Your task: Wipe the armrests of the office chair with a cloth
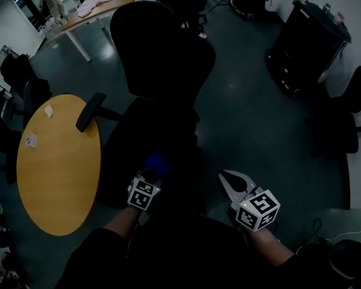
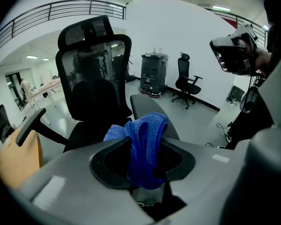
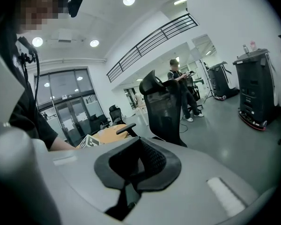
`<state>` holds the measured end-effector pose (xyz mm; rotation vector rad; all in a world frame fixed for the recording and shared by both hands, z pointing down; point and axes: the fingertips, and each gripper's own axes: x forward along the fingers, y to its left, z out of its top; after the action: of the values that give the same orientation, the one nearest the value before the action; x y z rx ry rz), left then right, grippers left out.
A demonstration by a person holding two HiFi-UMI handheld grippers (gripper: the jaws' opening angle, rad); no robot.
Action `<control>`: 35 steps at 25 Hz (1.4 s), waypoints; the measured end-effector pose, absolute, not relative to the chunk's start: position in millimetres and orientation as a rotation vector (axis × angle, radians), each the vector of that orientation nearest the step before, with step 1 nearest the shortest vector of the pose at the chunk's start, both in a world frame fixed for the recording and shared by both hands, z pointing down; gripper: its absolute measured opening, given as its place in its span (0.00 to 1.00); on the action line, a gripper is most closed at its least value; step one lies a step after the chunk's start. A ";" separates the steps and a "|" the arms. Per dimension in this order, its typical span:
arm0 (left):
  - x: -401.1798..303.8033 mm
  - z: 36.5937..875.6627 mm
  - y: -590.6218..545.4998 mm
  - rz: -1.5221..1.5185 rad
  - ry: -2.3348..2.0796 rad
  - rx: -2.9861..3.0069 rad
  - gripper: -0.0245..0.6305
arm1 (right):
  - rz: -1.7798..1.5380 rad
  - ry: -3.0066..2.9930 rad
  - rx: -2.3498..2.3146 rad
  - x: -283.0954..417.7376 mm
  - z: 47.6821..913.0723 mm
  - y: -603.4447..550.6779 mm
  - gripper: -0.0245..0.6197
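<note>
Left gripper: clamped on blue cloth, near chair seat.
Right gripper: jaws together, holding nothing.

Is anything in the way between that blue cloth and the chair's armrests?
Nothing visible. The blue cloth, clamped in the left gripper, has the near armrest right behind it; the far armrest, beside the round table, is clear too.

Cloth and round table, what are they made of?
The cloth is probably microfibre or terry, matte blue. Its surface shows fine fuzzy ribs, and it droops in soft folds. The table could be wood or wood-look laminate, I can't tell which. Its top is an even orange-tan and smooth, and no grain shows in this dim view.
</note>
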<state>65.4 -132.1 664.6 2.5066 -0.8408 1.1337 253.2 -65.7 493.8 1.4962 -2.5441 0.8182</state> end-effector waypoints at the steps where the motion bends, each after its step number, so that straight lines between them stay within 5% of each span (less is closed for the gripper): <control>1: 62.8 665.4 -128.4 1.135 -0.841 2.503 0.28 | 0.815 -2.550 1.488 250.6 493.7 -67.3 0.05; 21: 40.1 617.5 -95.1 1.085 -0.835 2.533 0.28 | 0.885 -2.599 1.500 245.6 508.7 -73.6 0.05; 35: 198.1 583.0 -199.1 1.022 -0.592 2.892 0.28 | 0.965 -2.451 1.746 296.3 528.2 -34.9 0.05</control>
<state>198.1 -199.1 583.0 2.8920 -0.5923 1.0225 296.3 -34.9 528.2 1.7465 -2.4507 0.9653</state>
